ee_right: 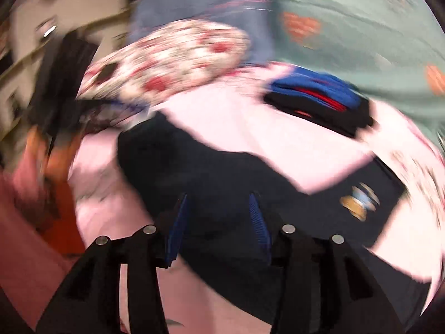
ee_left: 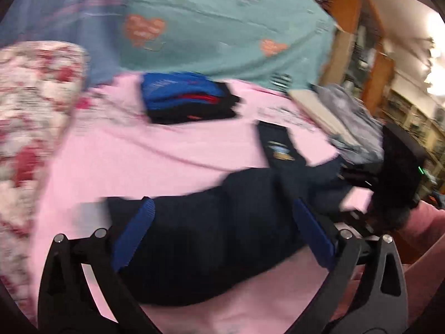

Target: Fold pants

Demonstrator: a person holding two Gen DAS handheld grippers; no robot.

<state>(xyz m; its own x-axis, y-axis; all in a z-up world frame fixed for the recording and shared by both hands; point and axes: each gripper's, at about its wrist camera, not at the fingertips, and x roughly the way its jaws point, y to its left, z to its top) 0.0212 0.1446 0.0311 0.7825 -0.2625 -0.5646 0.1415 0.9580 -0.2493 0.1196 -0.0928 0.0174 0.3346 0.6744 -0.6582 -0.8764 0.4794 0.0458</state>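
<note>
Pink bedsheet covers the bed that carries everything, with wooden shelving blurred off to one side of the room; both views are smeared, so fine detail is uncertain.

From the left gripper outward: its blue-padded fingers stand wide apart, straddling the dark navy fabric pants rather than pinching them; whether the pads touch the cloth I cannot tell. The pants lie directly under and ahead of this gripper, their long axis running across its view from the near left toward the far right, where a strip with a small coloured emblem angles away toward the sheet's far edge.

The right gripper holds its fingers partly open, closer together than the left pair, over a bunched part of the same pants; no firm pinch shows. The emblem end lies to its right.

Both grippers sit over the garment, so neither is clearly nearer; my judgement is that the fold turns on seizing the cloth along that long axis.

Farther out, a folded stack of blue, red and black clothes rests near the sheet's far edge, well apart from the pants; a floral red-and-white pillow lies at the left edge, a teal quilt with orange hearts beyond. No containers are visible.
</note>
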